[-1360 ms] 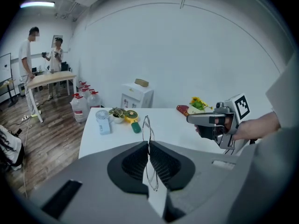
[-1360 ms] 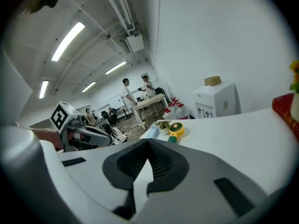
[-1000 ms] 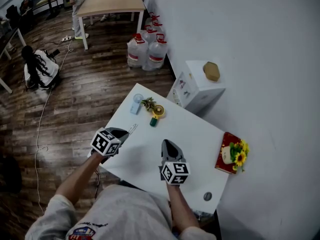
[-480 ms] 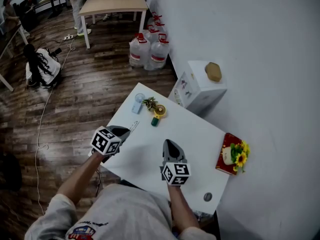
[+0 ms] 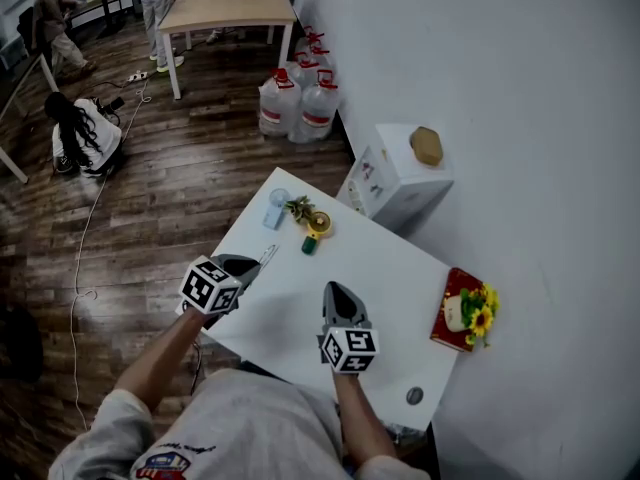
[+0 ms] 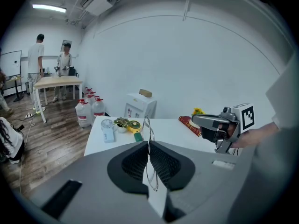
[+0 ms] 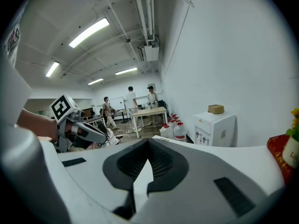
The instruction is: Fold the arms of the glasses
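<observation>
- The right gripper [image 5: 336,294] is over the near part of the white table [image 5: 400,268]. Its jaws are squeezed together with nothing in them.
- The left gripper [image 5: 248,266] is at the table's left edge. Its jaws are clenched on the thin wire glasses [image 6: 149,128], which stick up past the tips. The arms may be folded, but the wire is too thin to tell.
- Further on sit a small fan [image 5: 275,208], a plant [image 5: 297,206] and a yellow round thing [image 5: 317,222].
- A red book [image 5: 455,303] lies at the right, by the wall.
- Far off, bottles [image 5: 295,103] stand on the floor.
</observation>
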`<state>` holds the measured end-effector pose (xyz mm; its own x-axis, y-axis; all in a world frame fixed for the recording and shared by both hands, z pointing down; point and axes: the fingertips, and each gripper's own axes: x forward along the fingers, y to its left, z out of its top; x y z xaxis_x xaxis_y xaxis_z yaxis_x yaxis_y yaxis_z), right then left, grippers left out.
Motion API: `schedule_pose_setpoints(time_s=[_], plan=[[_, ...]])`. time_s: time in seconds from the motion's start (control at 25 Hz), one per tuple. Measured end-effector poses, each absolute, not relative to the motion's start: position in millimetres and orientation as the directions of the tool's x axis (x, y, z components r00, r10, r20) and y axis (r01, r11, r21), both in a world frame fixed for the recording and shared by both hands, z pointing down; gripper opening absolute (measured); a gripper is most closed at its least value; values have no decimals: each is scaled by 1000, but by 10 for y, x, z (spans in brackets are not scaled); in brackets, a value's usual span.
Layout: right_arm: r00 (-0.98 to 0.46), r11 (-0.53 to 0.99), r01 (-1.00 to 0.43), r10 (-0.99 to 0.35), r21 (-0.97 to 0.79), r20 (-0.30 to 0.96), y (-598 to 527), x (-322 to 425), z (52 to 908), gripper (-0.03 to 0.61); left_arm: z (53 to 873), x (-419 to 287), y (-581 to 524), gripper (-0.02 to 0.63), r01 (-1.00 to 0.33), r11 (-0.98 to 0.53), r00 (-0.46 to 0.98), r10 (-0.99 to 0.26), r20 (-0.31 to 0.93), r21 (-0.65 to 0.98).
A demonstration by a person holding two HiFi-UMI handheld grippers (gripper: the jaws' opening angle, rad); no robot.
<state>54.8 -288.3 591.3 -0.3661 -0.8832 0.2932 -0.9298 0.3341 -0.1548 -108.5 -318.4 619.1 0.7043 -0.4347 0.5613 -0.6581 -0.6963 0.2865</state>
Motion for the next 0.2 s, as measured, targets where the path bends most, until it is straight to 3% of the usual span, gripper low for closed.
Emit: schedule_pose_setpoints(time_s=[0.2], plan=[[-373, 337, -927, -879, -167, 298, -2879, 498, 5944, 2, 6189, -1076, -3191, 14, -660, -693, 705, -439, 557, 289]])
